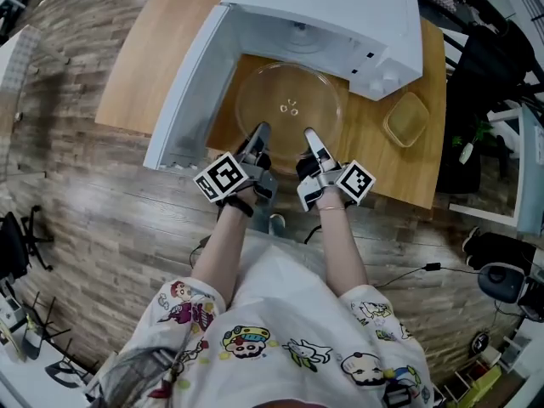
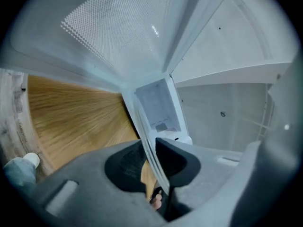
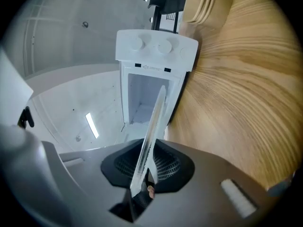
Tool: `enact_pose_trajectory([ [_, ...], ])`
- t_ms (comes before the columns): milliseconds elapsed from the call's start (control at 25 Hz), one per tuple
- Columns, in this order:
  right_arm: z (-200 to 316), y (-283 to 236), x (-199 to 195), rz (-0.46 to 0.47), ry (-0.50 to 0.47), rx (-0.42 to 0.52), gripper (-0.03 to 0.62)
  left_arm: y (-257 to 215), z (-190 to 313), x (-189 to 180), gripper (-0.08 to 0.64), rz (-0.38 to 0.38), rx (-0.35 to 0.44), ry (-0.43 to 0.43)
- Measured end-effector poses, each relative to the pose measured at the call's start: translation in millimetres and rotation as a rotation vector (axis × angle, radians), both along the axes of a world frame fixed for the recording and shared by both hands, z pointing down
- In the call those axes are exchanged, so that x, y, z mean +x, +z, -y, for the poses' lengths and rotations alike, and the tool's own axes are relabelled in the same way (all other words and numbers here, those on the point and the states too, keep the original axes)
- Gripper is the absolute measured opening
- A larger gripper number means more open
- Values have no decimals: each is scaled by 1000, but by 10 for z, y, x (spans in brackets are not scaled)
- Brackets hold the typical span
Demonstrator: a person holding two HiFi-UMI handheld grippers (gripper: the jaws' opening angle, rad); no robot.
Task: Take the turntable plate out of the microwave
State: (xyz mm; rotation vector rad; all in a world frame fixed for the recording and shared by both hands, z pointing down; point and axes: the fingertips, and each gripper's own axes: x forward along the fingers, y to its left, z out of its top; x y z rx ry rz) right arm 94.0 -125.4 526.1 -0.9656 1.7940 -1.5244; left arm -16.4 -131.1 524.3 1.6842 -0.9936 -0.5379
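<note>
Left hand-held gripper (image 1: pixel 261 133), right hand-held gripper (image 1: pixel 311 135), both clamped on turntable plate (image 1: pixel 289 92), wooden table (image 1: pixel 157 58), plank floor (image 1: pixel 85 189)

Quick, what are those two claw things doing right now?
Left gripper: closed on the rim of the glass turntable plate.
Right gripper: closed on the same plate's rim.

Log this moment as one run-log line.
left tool: shut on turntable plate near rim | right tool: shut on same rim | plate: in front of open microwave, above table
</note>
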Motion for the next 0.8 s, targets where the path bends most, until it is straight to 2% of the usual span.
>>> enact_pose_trajectory([
  [360,-811,-190,101,-2,-20,23,64,-166,-823,124,60,-10,17,31],
  [800,-1667,-599,262,-22,-33,91,64,-541,-1683,327,61,-19,45,162],
])
